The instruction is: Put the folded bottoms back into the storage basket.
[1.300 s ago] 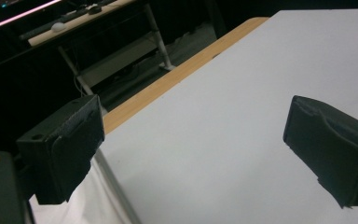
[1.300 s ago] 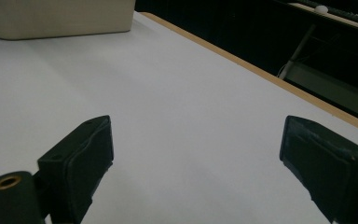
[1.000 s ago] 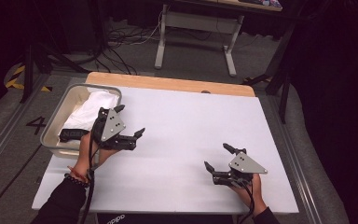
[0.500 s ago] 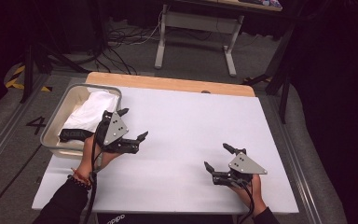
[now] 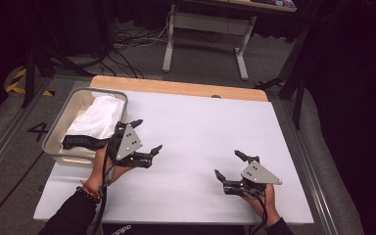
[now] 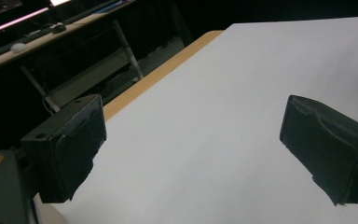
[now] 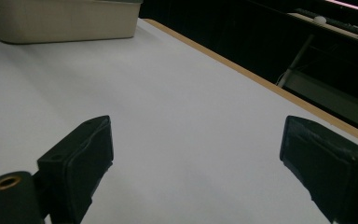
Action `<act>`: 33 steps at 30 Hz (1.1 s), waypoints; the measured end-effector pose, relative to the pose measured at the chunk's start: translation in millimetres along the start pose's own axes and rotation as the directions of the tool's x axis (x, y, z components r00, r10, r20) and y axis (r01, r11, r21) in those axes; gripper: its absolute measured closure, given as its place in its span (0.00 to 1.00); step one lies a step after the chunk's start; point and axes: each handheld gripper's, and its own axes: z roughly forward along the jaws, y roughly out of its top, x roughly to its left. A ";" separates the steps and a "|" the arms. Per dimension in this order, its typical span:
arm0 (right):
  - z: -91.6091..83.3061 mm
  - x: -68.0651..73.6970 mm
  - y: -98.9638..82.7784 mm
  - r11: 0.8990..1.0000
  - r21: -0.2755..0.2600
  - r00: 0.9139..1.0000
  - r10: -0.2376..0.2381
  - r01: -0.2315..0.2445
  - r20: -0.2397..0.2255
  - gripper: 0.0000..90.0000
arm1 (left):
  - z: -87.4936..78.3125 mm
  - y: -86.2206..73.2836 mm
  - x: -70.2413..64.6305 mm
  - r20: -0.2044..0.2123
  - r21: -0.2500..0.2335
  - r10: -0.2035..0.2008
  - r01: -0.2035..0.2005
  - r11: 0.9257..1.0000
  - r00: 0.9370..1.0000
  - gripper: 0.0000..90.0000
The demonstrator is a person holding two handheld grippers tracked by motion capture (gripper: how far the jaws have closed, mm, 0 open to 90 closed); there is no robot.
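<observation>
We held both grippers empty, jaws apart: the left gripper [image 5: 147,134] beside the bin [image 5: 58,132] holding the white cloth [image 5: 98,117], the right gripper [image 5: 231,166] well apart. We judged a steady, low reach into the bin best.

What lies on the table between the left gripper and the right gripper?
Nothing: in the high view the white table top is bare between the left gripper and the right gripper.

High view overhead, facing forward-down; gripper views low, close; all share white table [image 5: 200,127].
</observation>
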 end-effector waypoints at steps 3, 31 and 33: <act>-0.5 -0.3 0.2 1.000 -0.002 1.000 -0.002 0.002 0.001 0.11 | 1.4 -0.5 -3.2 0.011 0.002 0.007 -0.007 1.000 1.000 0.09; -5.4 8.1 -6.1 1.000 0.006 1.000 -0.021 0.022 -0.006 0.10 | -5.4 -20.2 -29.6 0.079 0.023 0.038 -0.040 0.999 0.996 0.08; -6.3 8.8 -7.3 1.000 0.003 1.000 -0.020 0.020 -0.006 0.10 | -6.0 -23.8 -31.4 0.085 0.021 0.031 -0.033 0.999 0.996 0.08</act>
